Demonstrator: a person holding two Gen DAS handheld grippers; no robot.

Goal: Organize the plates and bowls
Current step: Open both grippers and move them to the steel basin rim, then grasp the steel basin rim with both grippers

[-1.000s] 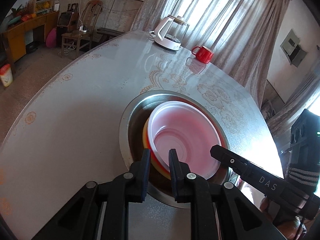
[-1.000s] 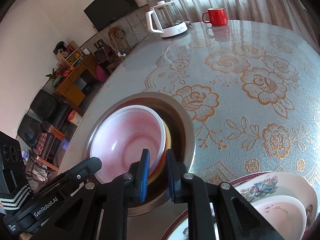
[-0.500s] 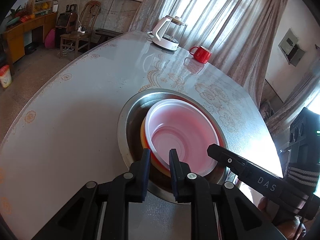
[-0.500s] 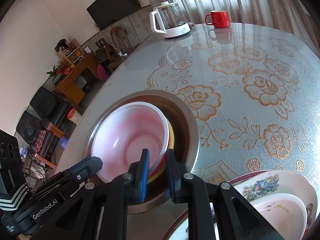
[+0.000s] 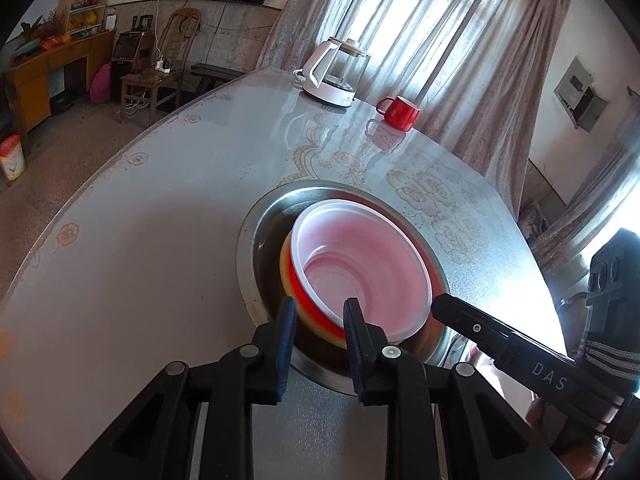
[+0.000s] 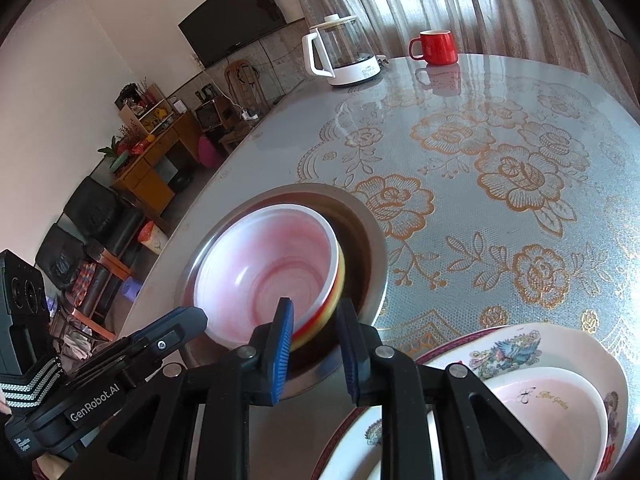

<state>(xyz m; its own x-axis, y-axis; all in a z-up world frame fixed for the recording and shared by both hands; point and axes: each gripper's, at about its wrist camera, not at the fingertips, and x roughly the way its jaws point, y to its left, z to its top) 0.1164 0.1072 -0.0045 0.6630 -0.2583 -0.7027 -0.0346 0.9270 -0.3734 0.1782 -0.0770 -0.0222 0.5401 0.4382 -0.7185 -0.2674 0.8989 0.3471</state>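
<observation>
A stack of plastic bowls (image 5: 360, 264) (image 6: 272, 264), white and pink inside with red and yellow walls, sits tilted in a steel basin (image 5: 256, 240) (image 6: 370, 240) on the table. My left gripper (image 5: 320, 312) straddles the stack's near rim, and its jaws are opening with the rim still between them. My right gripper (image 6: 314, 314) straddles the opposite rim. Its jaws are opening too, and a dark gap shows beside the yellow wall. Each wrist view also shows the other gripper's finger beside the basin.
A flowered plate (image 6: 520, 344) holding a pink-lined dish (image 6: 540, 400) lies at the table's near edge, right of the basin. A glass kettle (image 5: 332, 76) and a red mug (image 5: 398, 112) stand at the far end. A flowered cloth (image 6: 500, 168) covers the table.
Both grippers' jaws have widened around the bowl stack's rim. The stack has settled in the basin, and its edge is blurred in the right wrist view. Neither hand has moved much.
</observation>
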